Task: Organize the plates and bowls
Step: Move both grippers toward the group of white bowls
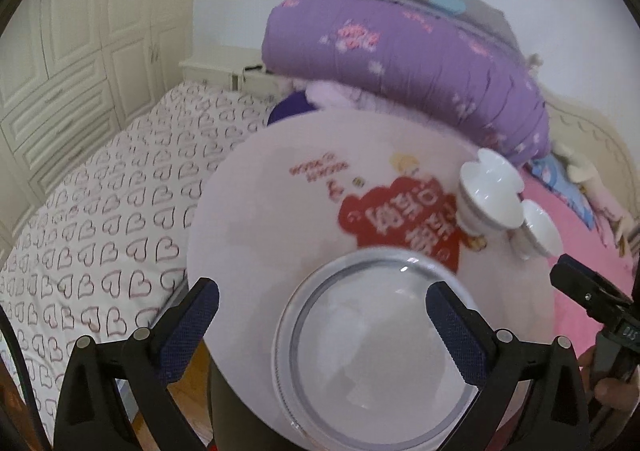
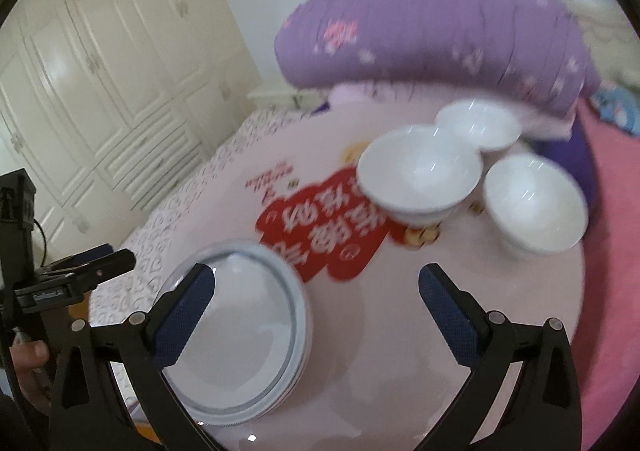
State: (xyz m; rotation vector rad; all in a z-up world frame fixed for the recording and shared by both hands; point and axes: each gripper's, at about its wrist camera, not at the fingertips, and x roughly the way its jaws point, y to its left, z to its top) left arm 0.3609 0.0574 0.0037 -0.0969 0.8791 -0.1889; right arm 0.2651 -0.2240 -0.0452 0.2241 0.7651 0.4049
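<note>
Both tongs wide above plates

Both wrist views look down, sharing the round table

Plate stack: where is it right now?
The plate stack sits on the near-left part of the round table in the right wrist view, below the red print, with the white bowls across the table at the far right.

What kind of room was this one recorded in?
Most likely a bedroom: a bed with a heart-print sheet, a folded purple quilt and cream wardrobe doors. The plates and bowls sit on a round table beside the bed.
</note>
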